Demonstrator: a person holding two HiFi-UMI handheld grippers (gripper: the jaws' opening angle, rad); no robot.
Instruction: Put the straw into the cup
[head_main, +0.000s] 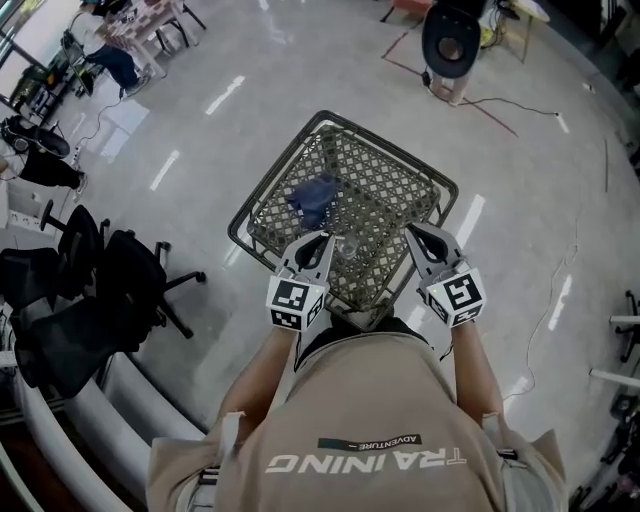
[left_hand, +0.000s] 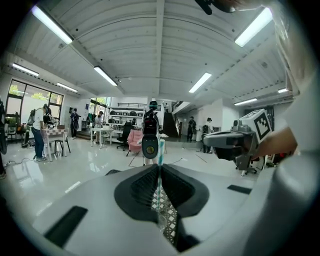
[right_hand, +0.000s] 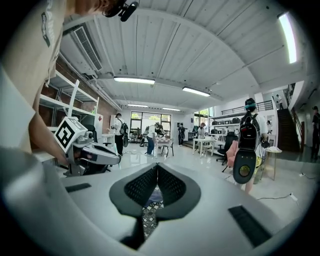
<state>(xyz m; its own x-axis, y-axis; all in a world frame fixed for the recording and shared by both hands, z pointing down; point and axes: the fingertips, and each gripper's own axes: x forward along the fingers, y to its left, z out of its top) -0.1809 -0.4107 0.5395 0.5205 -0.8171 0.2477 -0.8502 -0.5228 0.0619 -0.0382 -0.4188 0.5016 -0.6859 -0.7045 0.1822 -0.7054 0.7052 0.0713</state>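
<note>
A thin straw with teal stripes stands upright between the jaws of my left gripper, which is shut on it. Below those jaws a clear cup sits on the metal lattice table, close to its near edge and just right of my left gripper. In the head view I cannot make out the straw. My right gripper hovers over the table's near right side. Its jaws are shut with nothing between them. A crumpled blue cloth lies on the table beyond the cup.
Black office chairs stand to the left of the table. A black round fan stands on the floor beyond it, with cables running across the floor. People and desks are far off in the room.
</note>
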